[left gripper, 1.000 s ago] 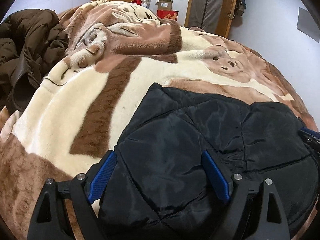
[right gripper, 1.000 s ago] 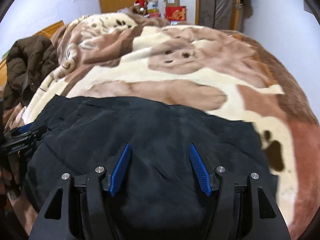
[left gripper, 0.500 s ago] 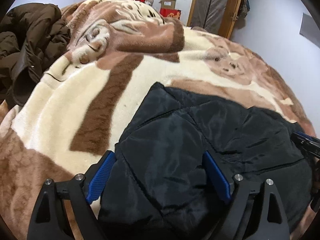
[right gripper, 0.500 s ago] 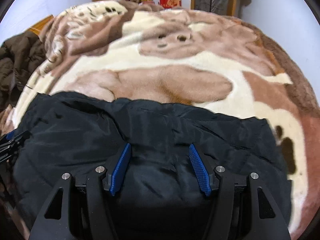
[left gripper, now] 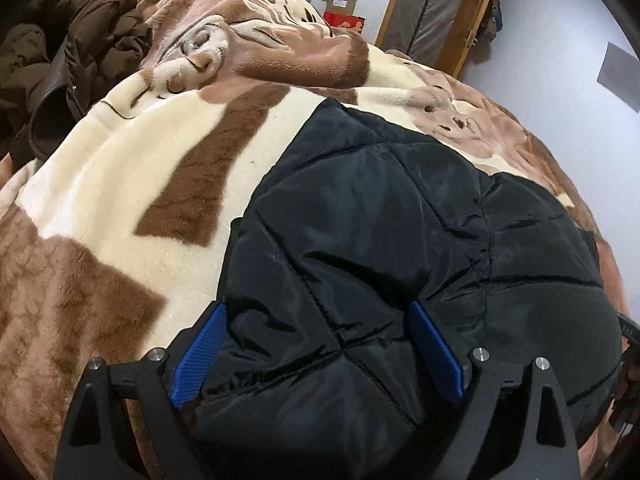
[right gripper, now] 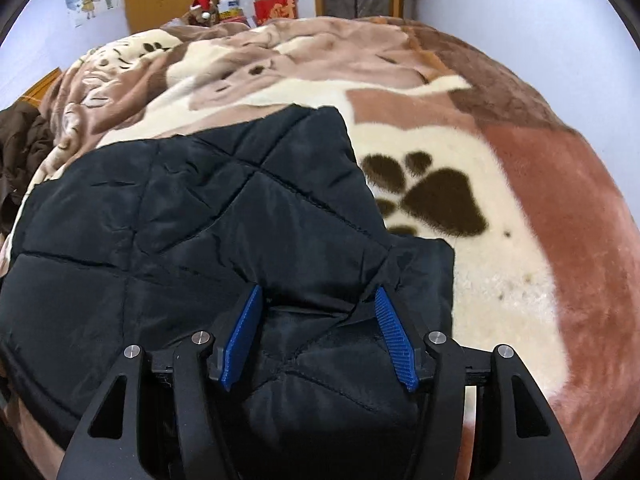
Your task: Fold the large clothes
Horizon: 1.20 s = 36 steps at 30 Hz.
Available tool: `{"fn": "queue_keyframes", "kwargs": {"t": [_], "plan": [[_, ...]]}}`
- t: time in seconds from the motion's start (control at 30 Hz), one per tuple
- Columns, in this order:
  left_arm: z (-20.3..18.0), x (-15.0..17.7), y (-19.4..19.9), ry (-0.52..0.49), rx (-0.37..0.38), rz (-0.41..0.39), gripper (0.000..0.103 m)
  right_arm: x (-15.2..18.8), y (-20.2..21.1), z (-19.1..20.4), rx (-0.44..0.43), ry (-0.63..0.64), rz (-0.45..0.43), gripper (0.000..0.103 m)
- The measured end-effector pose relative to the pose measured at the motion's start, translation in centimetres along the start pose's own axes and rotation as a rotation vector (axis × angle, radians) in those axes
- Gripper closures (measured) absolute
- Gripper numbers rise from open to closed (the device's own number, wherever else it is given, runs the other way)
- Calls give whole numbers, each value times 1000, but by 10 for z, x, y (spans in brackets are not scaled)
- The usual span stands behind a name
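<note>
A black quilted puffer jacket [left gripper: 400, 220] lies spread on a plush brown and cream blanket [left gripper: 120, 180] that covers a bed. My left gripper [left gripper: 316, 308] points down at the jacket's left part. Its jaws stand wide and are opening, with puffy fabric bulging between the blue pads [left gripper: 200, 356]. In the right wrist view the jacket [right gripper: 180, 220] fills the left half, its right edge ending beside a paw print. My right gripper [right gripper: 318, 290] sits over that right edge. Its jaws are closing, with a creased fold of fabric between the pads [right gripper: 392, 336].
A dark brown coat [left gripper: 72, 52] is heaped at the bed's far left, also showing as a brown coat [right gripper: 20, 140] in the right wrist view. Bare blanket [right gripper: 460, 160] stretches right of the jacket. Boxes [right gripper: 276, 0] and wooden wardrobes stand by the far wall.
My right gripper has swung right across the jacket, from its middle to its right edge, and come lower. The left gripper has edged slightly closer to the fabric.
</note>
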<state>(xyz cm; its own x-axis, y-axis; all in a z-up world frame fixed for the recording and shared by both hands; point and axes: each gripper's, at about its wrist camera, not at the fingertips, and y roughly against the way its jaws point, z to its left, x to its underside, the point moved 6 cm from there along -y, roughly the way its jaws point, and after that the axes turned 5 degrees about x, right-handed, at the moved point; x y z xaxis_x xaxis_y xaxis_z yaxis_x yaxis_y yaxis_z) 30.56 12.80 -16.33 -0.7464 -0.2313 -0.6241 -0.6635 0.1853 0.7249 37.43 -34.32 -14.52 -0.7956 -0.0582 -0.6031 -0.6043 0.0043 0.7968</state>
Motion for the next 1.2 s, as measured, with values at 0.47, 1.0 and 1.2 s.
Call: {"fn": "queue_keyframes", "kwargs": {"t": [0.47, 1.0, 1.2], "plan": [[-25, 22, 70, -125, -65, -52, 21, 46, 75, 8, -61, -3, -25, 45], [-13, 25, 100, -99, -40, -100, 22, 51, 81, -6, -35, -37, -26, 45], [-6, 54, 44, -85, -40, 17, 25, 62, 55, -11, -17, -39, 20, 45]]}}
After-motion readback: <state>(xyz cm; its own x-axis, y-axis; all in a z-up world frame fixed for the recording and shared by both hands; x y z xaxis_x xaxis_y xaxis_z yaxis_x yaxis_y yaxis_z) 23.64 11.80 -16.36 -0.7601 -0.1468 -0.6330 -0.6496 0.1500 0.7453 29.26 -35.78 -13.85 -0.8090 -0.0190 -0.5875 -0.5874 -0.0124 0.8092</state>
